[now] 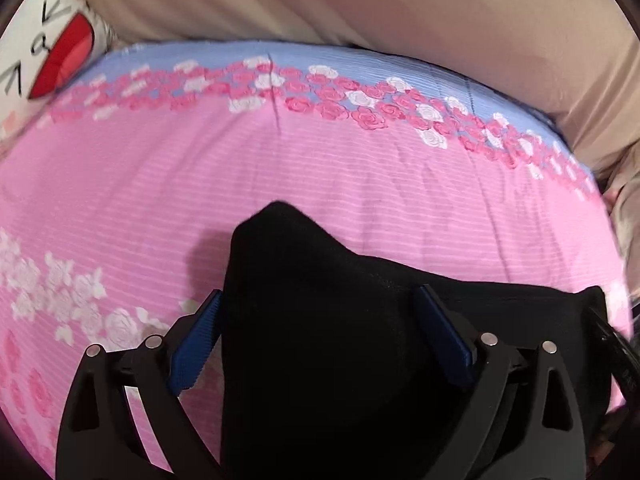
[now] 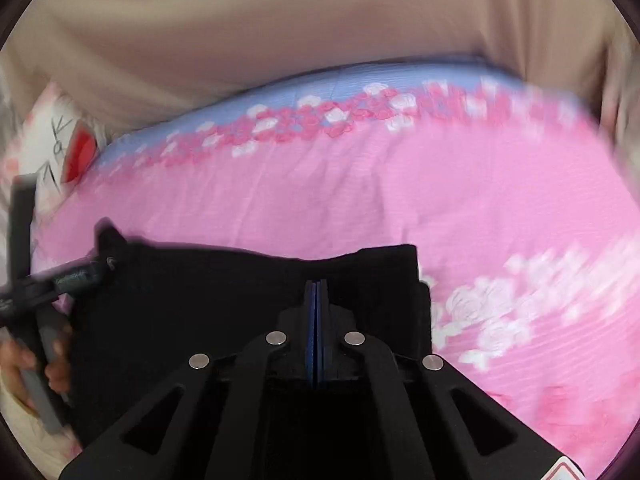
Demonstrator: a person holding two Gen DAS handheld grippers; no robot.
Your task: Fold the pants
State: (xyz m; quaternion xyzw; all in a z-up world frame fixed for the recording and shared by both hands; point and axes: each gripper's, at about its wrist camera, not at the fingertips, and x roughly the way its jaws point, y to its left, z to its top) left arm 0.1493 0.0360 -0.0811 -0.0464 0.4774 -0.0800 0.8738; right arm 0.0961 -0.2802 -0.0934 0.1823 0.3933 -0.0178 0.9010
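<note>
The black pants [image 1: 320, 320] lie folded on the pink floral bedsheet [image 1: 320, 168]. My left gripper [image 1: 318, 320] is open; its blue-padded fingers [image 1: 196, 344] stand wide apart on either side of a raised black fold, not pinching it. In the right wrist view the pants [image 2: 200, 304] spread from the left to the centre. My right gripper [image 2: 317, 292] has its blue pads pressed together over the pants' top edge; whether cloth is pinched between them is hidden. The left gripper's body [image 2: 44, 284] and the hand holding it show at the left edge.
A white cartoon pillow [image 1: 44, 56] with a red mouth lies at the bed's far left corner. Beige fabric [image 1: 360, 4] rises behind the bed's far edge. A blue band with pink and white roses [image 1: 320, 92] runs along the sheet's far side.
</note>
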